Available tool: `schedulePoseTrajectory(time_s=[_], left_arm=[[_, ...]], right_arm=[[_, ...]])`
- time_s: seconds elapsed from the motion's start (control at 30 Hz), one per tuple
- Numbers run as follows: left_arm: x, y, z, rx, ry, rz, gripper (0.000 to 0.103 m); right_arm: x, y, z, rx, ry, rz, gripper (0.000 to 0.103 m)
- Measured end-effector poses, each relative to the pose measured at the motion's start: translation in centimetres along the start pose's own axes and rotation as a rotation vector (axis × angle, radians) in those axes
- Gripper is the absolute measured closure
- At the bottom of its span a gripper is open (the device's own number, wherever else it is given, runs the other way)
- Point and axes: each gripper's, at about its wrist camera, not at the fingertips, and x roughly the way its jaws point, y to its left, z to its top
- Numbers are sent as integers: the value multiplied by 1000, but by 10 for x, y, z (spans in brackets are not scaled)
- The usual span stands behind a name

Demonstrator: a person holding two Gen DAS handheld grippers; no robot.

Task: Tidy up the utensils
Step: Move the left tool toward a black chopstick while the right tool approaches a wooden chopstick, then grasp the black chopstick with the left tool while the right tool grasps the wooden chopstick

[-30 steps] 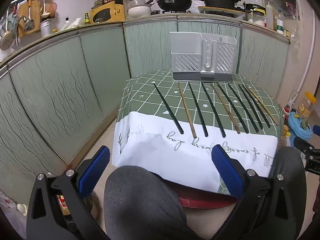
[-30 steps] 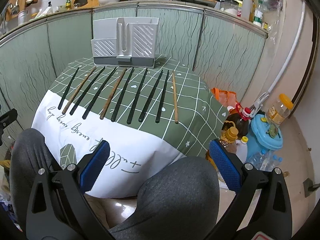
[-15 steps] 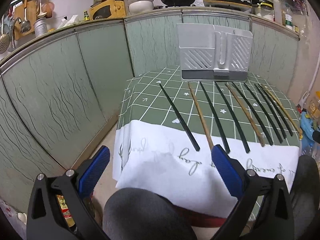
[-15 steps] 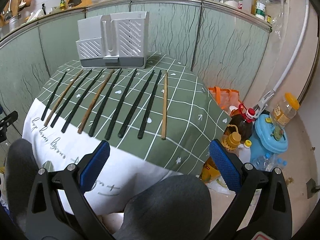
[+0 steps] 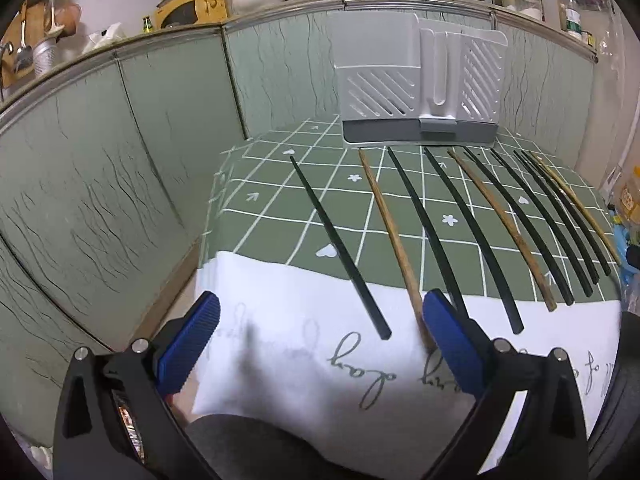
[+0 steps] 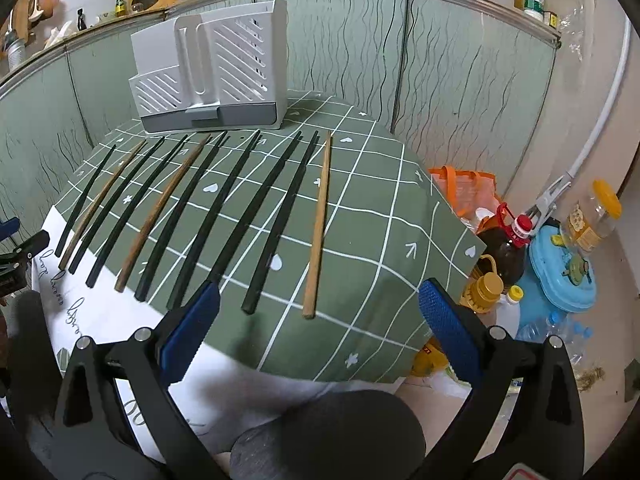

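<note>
Several chopsticks, black and brown, lie side by side on a green checked tablecloth (image 5: 272, 204). At the far end stands a grey slotted utensil holder (image 5: 416, 92) (image 6: 208, 76). My left gripper (image 5: 320, 344) is open at the near table edge, with the leftmost black chopstick (image 5: 340, 248) ending between its fingers. A brown chopstick (image 5: 392, 240) runs under the right blue pad. My right gripper (image 6: 318, 326) is open too, just short of the rightmost brown chopstick (image 6: 318, 220) and a black one (image 6: 280, 220). Neither holds anything.
Green panelled cabinets (image 5: 100, 184) wall the table's left and back. Right of the table, on the floor, stand oil bottles (image 6: 504, 252), a blue lid (image 6: 560, 272) and an orange bag (image 6: 464, 188). A person's grey-clad knees (image 6: 320, 436) are below the grippers.
Both grippers have moved forward and up from above the knees to the table's near edge. The chopsticks and holder have not moved. The jaws stayed open.
</note>
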Motion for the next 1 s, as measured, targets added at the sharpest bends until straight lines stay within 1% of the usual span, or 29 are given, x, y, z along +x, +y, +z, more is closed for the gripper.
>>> schedulePoseTrajectory(time_s=[0.03,0.07,0.1,0.17,0.23,0.3,0.33,0.37,0.53,0.6,0.63,0.7,0.73,0.8,0.83,0.9,0.97,1.0], left_arm=[[2,0,0,-5,2,-4,4],[5,0,0,-7,6,-5,9],[8,-1,0,-7,12,-8,16],[12,-3,-1,-5,22,-3,20],[15,-3,-1,-7,28,-5,26],[17,-3,-2,-9,39,-10,35],[18,-3,-3,-10,41,-5,38],[20,-4,-3,-12,45,-4,42],[23,-5,-3,-20,53,3,52],[21,-6,-2,-27,56,-6,59],[21,-7,-2,-28,56,-10,60],[21,-11,-3,-26,57,-14,62],[21,-13,-4,-23,58,-13,64],[22,-19,-6,-12,57,-3,68],[21,-21,-7,-11,55,-1,70],[21,-24,-10,-16,52,1,75],[20,-26,-11,-23,47,4,79],[21,-26,-12,-30,44,-1,82]], right_arm=[[2,-1,0,-1,0,-1,7],[4,-1,0,-3,1,-1,8],[6,-2,0,-4,4,1,8],[10,-3,0,-4,2,3,8],[13,-4,0,-4,4,8,9],[15,-4,-1,-7,4,6,15],[16,-4,-1,-9,1,11,17],[16,-3,-1,-11,0,13,20],[20,-1,-1,-26,-9,17,36],[22,-1,-1,-25,-11,24,44],[22,-1,-2,-27,-9,23,47],[25,1,-2,-34,0,25,58],[27,2,-3,-38,8,23,61],[30,4,-4,-44,19,24,69],[31,4,-4,-45,18,25,70],[31,5,-4,-39,19,28,78],[32,4,-4,-29,21,33,82],[32,4,-5,-23,22,40,88]])
